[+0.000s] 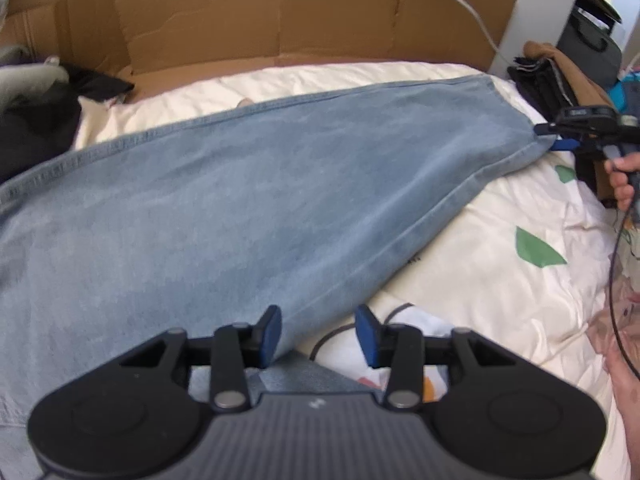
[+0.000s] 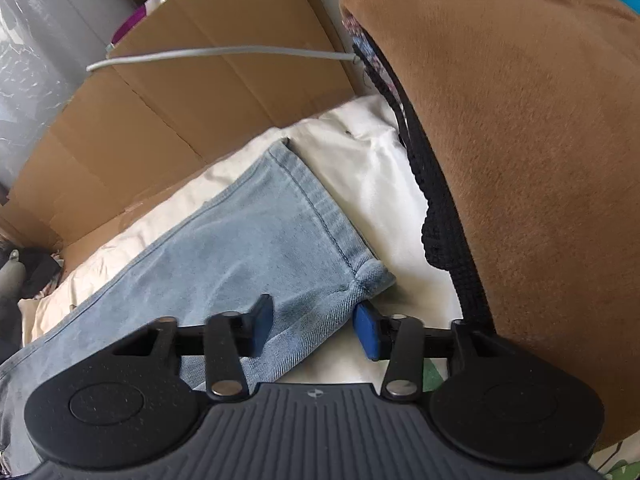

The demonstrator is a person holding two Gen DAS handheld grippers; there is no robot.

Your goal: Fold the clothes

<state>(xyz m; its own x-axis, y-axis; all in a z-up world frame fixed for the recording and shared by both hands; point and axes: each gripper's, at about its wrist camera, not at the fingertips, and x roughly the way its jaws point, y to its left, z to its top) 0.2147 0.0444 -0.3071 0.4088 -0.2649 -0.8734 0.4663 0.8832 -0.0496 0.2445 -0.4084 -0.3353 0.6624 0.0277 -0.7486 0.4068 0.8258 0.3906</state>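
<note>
Light blue jeans (image 1: 248,200) lie flat across a white printed bedsheet (image 1: 500,216), the leg running to the far right. My left gripper (image 1: 318,336) is open low over the near seam edge, with denim between its fingers. My right gripper (image 1: 556,136) is at the leg's hem corner, held by a person's hand (image 1: 624,180). In the right wrist view the right gripper (image 2: 314,330) is open, and the jeans (image 2: 224,248) hem corner (image 2: 372,276) sits between its blue pads (image 2: 366,332), bunched against the right one.
Flattened cardboard (image 1: 260,16) stands behind the bed, with a grey cable (image 2: 220,53) running across it. A stack of folded clothes topped by a brown garment (image 2: 520,160) lies close on the right. Dark and grey clothes (image 1: 36,108) are heaped at the far left.
</note>
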